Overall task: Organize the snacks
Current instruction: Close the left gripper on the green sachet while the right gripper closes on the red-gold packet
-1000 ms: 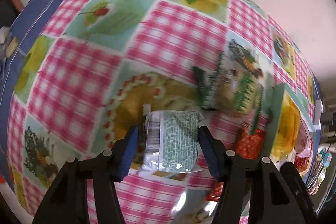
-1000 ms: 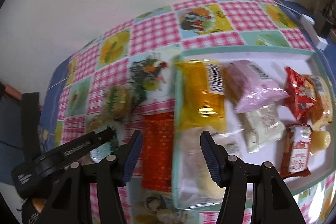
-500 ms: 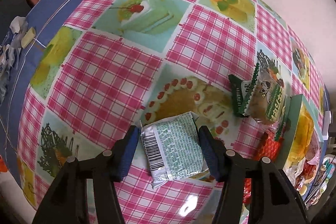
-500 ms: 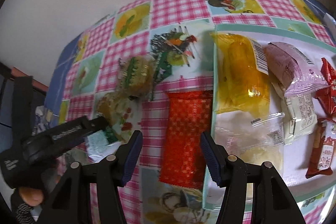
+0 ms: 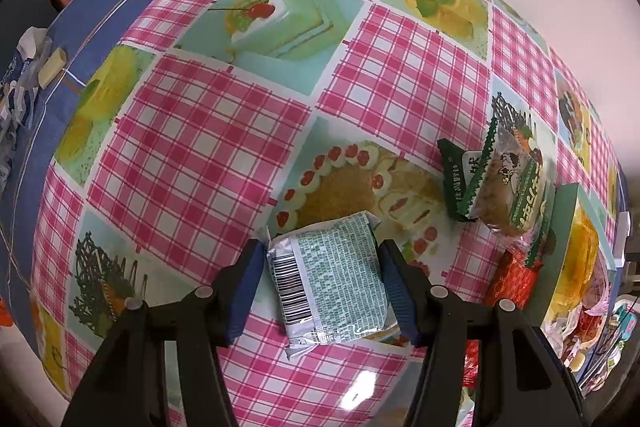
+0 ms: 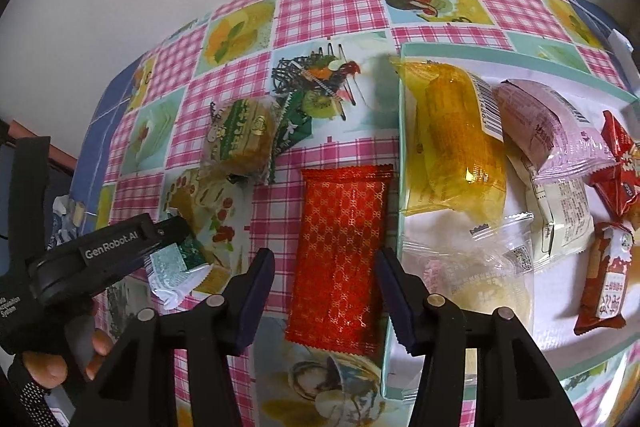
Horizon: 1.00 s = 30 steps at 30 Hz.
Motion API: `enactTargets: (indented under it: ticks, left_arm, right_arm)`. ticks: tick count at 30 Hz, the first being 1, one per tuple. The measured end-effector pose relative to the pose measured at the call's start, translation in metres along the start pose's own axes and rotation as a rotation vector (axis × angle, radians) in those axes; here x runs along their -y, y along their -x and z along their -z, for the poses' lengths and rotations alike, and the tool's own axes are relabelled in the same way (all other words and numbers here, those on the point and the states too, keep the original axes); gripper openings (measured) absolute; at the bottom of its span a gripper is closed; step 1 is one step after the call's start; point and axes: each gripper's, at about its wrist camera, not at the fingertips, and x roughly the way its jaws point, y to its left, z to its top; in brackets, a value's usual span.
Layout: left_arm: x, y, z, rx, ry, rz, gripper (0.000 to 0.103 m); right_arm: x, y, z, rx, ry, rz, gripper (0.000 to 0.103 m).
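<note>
My left gripper is shut on a green-and-white snack packet, barcode side up, just above the checked tablecloth. In the right wrist view that packet sticks out of the left gripper at the lower left. My right gripper hangs over a red patterned packet lying flat beside the tray. Its jaws are closing with the packet between them. The left pad is still apart from the packet, and the right pad is at its edge. A teal-rimmed white tray holds several snacks.
A clear packet with a brown cake and green print lies on the cloth behind the red packet, next to a small dark green sachet. In the tray are a yellow packet and a pink one. A white wall runs behind the table.
My right gripper has shifted left from the tray's edge to over the red packet and sunk lower, and its jaws have narrowed slightly. The left gripper keeps its hold on the green-and-white packet.
</note>
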Motion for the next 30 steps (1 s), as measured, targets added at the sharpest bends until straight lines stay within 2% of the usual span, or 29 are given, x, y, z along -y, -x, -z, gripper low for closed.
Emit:
enactTargets:
  ticks: [6, 13, 20, 24, 30]
  left_arm:
    - [0.0, -0.002, 0.001, -0.005, 0.01, 0.003, 0.061]
    - [-0.003, -0.002, -0.001, -0.004, 0.015, -0.002, 0.061]
    - [-0.01, -0.001, -0.003, -0.003, 0.031, -0.014, 0.061]
    - [-0.013, -0.001, -0.003, -0.003, 0.036, -0.013, 0.061]
    - [-0.013, -0.001, -0.002, -0.004, 0.041, -0.009, 0.061]
  right_arm:
    - [-0.011, -0.01, 0.001, -0.017, 0.037, 0.072, 0.056]
    - [-0.024, -0.02, -0.006, 0.004, 0.072, 0.18, 0.056]
    - [-0.033, -0.029, -0.011, -0.001, 0.093, 0.223, 0.056]
    - [-0.039, -0.032, -0.008, -0.005, 0.106, 0.215, 0.059]
    - [-0.039, -0.031, -0.007, -0.01, 0.076, 0.134, 0.059]
